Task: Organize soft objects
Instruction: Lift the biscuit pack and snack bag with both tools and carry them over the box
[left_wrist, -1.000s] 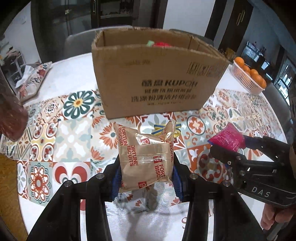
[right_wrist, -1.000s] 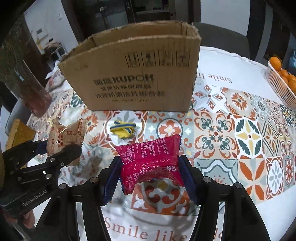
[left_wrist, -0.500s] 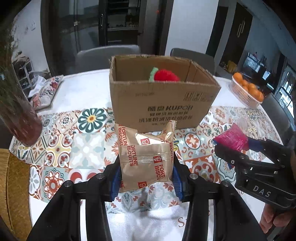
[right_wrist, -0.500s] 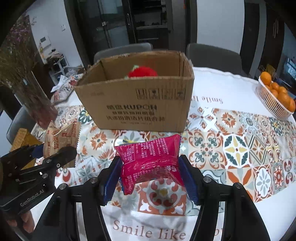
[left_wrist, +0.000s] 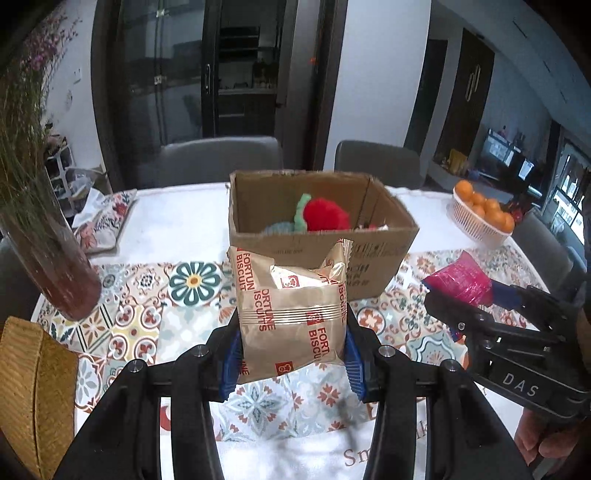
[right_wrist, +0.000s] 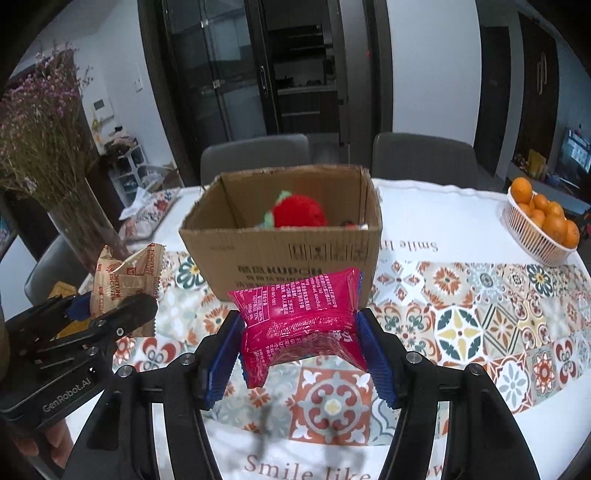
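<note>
My left gripper (left_wrist: 291, 354) is shut on a tan biscuit packet (left_wrist: 291, 314), held up above the patterned tablecloth. My right gripper (right_wrist: 299, 350) is shut on a pink snack packet (right_wrist: 299, 317), also lifted off the table. Each gripper shows in the other's view: the pink packet (left_wrist: 460, 282) at the right, the tan packet (right_wrist: 125, 280) at the left. Beyond both stands an open cardboard box (left_wrist: 317, 243), (right_wrist: 288, 251) with a red plush toy (left_wrist: 327, 216), (right_wrist: 299, 212) and other soft items inside.
A glass vase of dried flowers (left_wrist: 48, 251) stands at the left. A white basket of oranges (right_wrist: 543, 229) sits at the right. A floral cushion (left_wrist: 103, 225) lies at the far left, grey chairs (right_wrist: 255, 155) behind the table, and a woven seat (left_wrist: 33, 391) close at the lower left.
Both grippers have risen with their packets, so the box now looks lower and its inside with the red plush shows. The yellow and blue item on the cloth is no longer seen.
</note>
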